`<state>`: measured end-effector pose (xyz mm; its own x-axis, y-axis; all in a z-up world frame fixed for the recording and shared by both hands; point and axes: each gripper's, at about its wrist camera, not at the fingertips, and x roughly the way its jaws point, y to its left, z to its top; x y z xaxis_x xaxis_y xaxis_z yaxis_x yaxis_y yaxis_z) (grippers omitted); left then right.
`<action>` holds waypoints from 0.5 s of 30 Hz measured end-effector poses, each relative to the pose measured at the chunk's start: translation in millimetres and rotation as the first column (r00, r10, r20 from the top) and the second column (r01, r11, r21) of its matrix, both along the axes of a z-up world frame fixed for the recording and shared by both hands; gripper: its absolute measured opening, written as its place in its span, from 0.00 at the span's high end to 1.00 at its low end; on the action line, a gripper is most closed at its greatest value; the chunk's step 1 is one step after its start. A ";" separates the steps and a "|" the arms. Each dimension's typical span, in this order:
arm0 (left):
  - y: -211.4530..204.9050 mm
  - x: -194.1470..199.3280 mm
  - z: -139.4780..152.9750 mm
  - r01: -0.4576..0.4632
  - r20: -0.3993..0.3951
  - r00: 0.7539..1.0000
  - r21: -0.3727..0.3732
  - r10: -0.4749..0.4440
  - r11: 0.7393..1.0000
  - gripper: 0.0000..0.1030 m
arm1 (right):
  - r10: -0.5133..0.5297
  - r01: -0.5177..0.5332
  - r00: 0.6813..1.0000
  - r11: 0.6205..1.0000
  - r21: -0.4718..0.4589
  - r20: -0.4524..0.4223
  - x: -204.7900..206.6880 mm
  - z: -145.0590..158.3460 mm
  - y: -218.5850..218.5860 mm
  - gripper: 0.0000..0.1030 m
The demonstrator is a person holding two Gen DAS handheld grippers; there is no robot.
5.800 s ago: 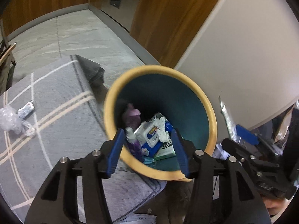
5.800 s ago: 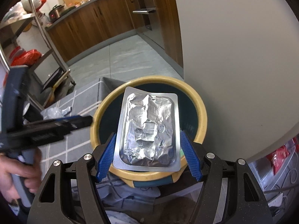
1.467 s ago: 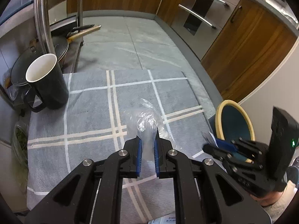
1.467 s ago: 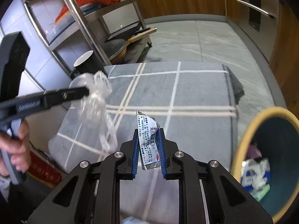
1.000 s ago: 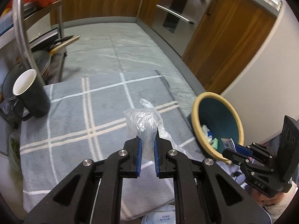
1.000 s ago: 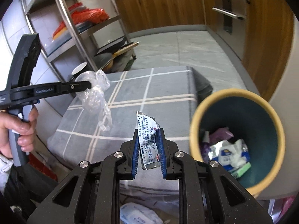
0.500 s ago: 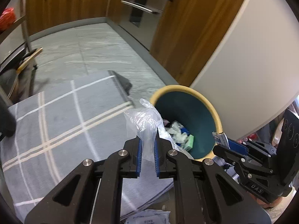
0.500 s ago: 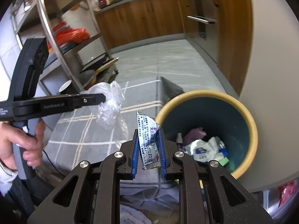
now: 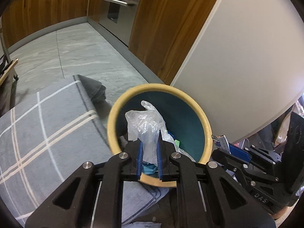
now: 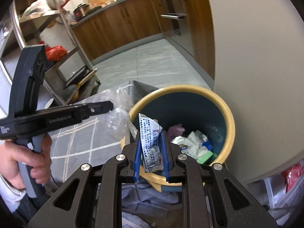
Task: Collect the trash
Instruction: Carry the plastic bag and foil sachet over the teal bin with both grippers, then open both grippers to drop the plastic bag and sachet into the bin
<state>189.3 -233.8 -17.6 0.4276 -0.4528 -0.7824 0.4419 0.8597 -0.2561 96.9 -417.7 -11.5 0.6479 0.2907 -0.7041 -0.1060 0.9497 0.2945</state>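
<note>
My left gripper (image 9: 149, 142) is shut on a crumpled clear plastic bag (image 9: 146, 121), which hangs over the mouth of the round bin (image 9: 114, 117), yellow-rimmed and teal inside. In the right wrist view the same plastic bag (image 10: 117, 119) sits at the left gripper's tip (image 10: 111, 105), just left of the bin rim (image 10: 230, 125). My right gripper (image 10: 151, 133) is shut on a silver printed sachet (image 10: 151, 146), held over the near rim of the bin. Tissues, a purple item and packets (image 10: 191, 140) lie at the bin's bottom.
A grey checked cloth (image 9: 41, 125) covers the surface left of the bin. A cream wall (image 9: 237, 57) stands right behind the bin, with wooden cabinets (image 9: 155, 19) and a tiled floor (image 9: 79, 57) beyond. A hand (image 10: 32, 152) grips the left tool; a metal rack (image 10: 47, 38) stands far left.
Both grippers have swung right from over the cloth toward the bin. The bag now hangs over the bin mouth and the sachet over its near rim. Both grips are unchanged.
</note>
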 end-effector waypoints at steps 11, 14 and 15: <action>-30.3 18.8 -47.3 0.036 -0.039 0.999 0.101 -0.032 0.994 0.86 | -0.062 0.063 0.996 0.998 0.009 -0.064 7.9 -19.9 -12.9 0.80; -32.1 22.4 -57.7 0.041 -0.067 0.997 0.098 -0.034 0.994 0.77 | -0.079 0.082 0.992 0.996 0.028 -0.094 11.8 -28.5 -18.5 0.80; -33.7 22.2 -59.7 0.042 -0.072 0.997 0.098 -0.036 0.994 0.70 | -0.085 0.088 0.991 0.996 0.032 -0.104 13.3 -32.1 -20.3 0.80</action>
<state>211.5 -267.5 -77.3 0.3535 -0.3870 -0.8516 0.4595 0.8648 -0.2022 110.2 -438.1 -43.7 0.5970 0.2630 -0.7579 0.0083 0.9426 0.3337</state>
